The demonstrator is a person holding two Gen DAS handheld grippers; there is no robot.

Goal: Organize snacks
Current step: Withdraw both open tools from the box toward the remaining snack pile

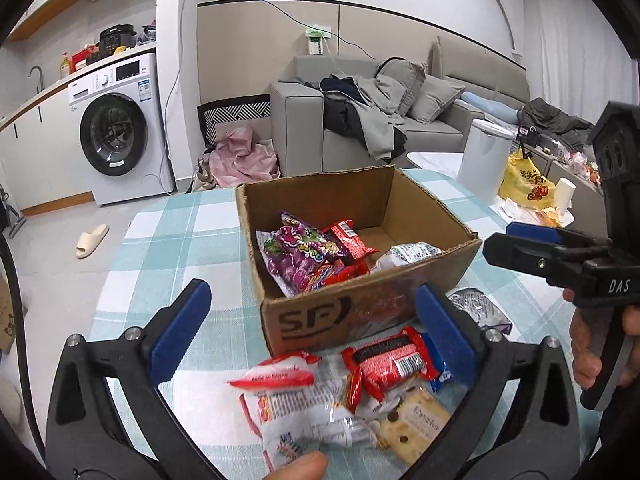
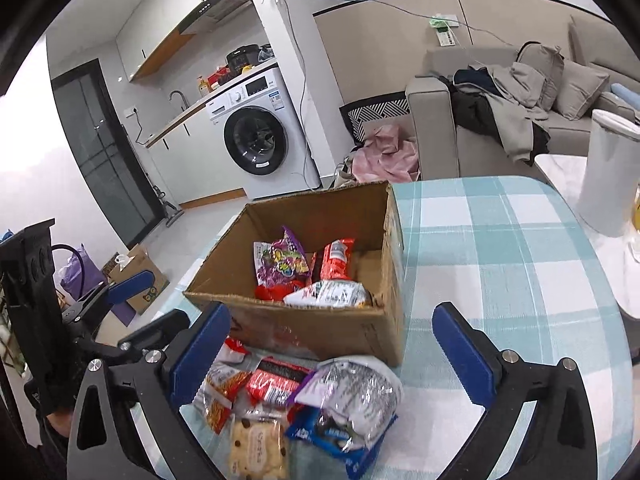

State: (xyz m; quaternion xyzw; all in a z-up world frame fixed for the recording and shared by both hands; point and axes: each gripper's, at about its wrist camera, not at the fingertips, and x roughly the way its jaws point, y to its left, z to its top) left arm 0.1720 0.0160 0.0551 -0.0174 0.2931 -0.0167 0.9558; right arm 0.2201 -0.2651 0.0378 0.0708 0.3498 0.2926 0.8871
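- In the left wrist view, I see my left gripper (image 1: pixel 312 332) with its fingers spread wide and nothing between them. It hangs above a small pile of loose snacks (image 1: pixel 344 396) lying on the checked worktop (image 1: pixel 176 240), just before the cardboard box (image 1: pixel 360 240).
- In this view the box already contains a purple packet (image 1: pixel 298 254) and some red ones. The right gripper (image 1: pixel 520 248) appears at the right edge, beside the box; from here I cannot tell how its fingers stand.
- In the right wrist view, my right gripper (image 2: pixel 332 344) also has its fingers spread and empty. It hovers over the same pile, where a silver bag (image 2: pixel 360 392), a blue packet (image 2: pixel 340 440) and a biscuit pack (image 2: pixel 256 446) overlap.
- I judge that the step in hand is picking one more snack from the pile for the box.
- To do it well, I would choose the top packet, probably the silver bag, and close on its edge only, so the neighbours are not dragged.
- I would lift it over the near wall of the box before releasing, because the packets look light and slippery.
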